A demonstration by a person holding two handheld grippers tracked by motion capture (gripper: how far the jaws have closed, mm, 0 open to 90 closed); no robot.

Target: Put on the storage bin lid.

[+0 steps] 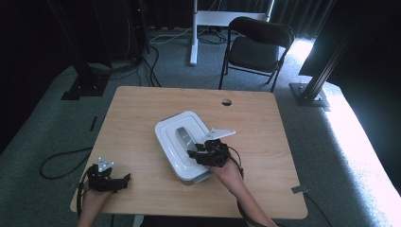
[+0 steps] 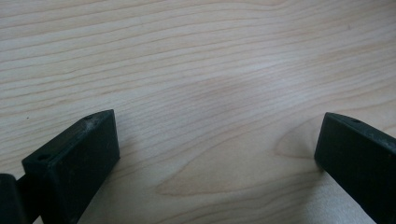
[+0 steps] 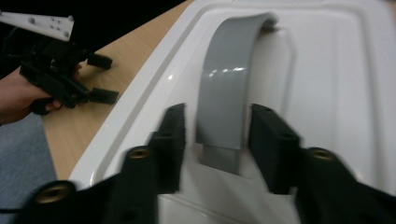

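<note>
White box point(image 1: 177, 142) unlabelled; right hand-held gripper point(image 3: 217, 135) astride grey handle point(image 3: 229, 88), pads apart; left hand-held gripper point(image 2: 215, 154) wide.

Right tongs point(image 3: 217, 140) point forward with jaws parted; left tongs point(image 2: 217, 154) hang low, jaws wide apart

White plastic box point(image 1: 182, 142) with a lid point(image 3: 327, 93) on top, closed. Long shape with round corners, lying flat on the wooden table point(image 1: 142, 113), turned a bit slantwise. Grey handle point(image 3: 229, 88) in the middle of the lid, curved up like a little bridge, shiny on top. Right under the right gripper point(image 3: 217, 135), handle's near end sitting between the two black jaws with a small gap on each side, not squeezed. Well off to the side of the left gripper point(image 1: 116, 177), which sits near the table's front corner.
</note>
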